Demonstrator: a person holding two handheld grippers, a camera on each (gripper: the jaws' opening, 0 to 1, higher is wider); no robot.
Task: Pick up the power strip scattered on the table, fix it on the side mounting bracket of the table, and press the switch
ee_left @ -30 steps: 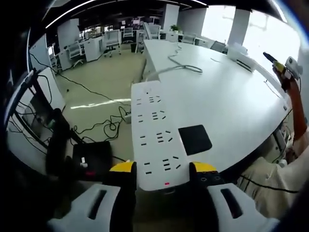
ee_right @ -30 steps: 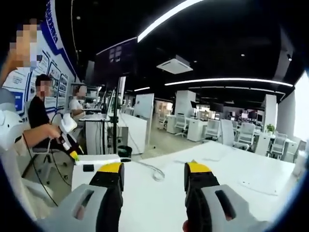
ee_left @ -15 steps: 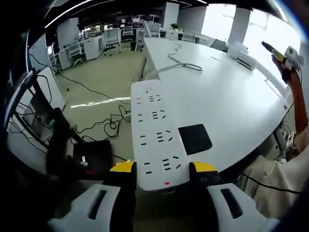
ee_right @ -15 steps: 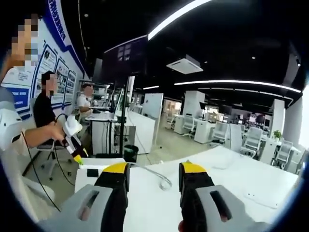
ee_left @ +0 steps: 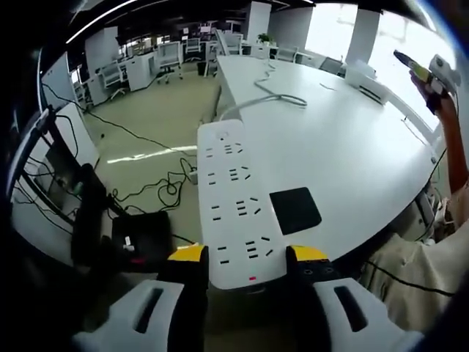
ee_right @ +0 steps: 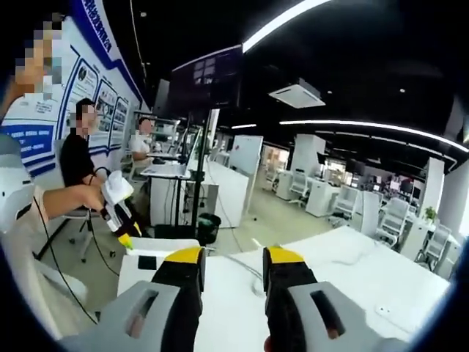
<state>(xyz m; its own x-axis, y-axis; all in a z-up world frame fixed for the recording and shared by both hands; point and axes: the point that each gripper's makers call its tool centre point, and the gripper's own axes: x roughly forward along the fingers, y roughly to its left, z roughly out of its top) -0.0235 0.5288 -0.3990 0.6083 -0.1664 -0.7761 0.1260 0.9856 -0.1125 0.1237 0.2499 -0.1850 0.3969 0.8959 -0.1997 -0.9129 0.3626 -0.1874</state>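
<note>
A long white power strip with several rows of sockets lies along the left edge of the white table. Its near end, with a small red switch light, sits between the yellow-tipped jaws of my left gripper, which is shut on it. My right gripper is held up in the air over the table, its jaws a small way apart with nothing between them. It also appears far right as the right gripper, raised on a person's arm. In the right gripper view a hand holds the left gripper at the table's end.
A black square pad lies on the table right of the strip. A white cable curls across the far part. Below the table's left edge are floor cables and a black box. People sit at desks.
The right gripper's jaws have drawn closer together, and its view has tilted upward. The left gripper and the power strip have stayed put.
</note>
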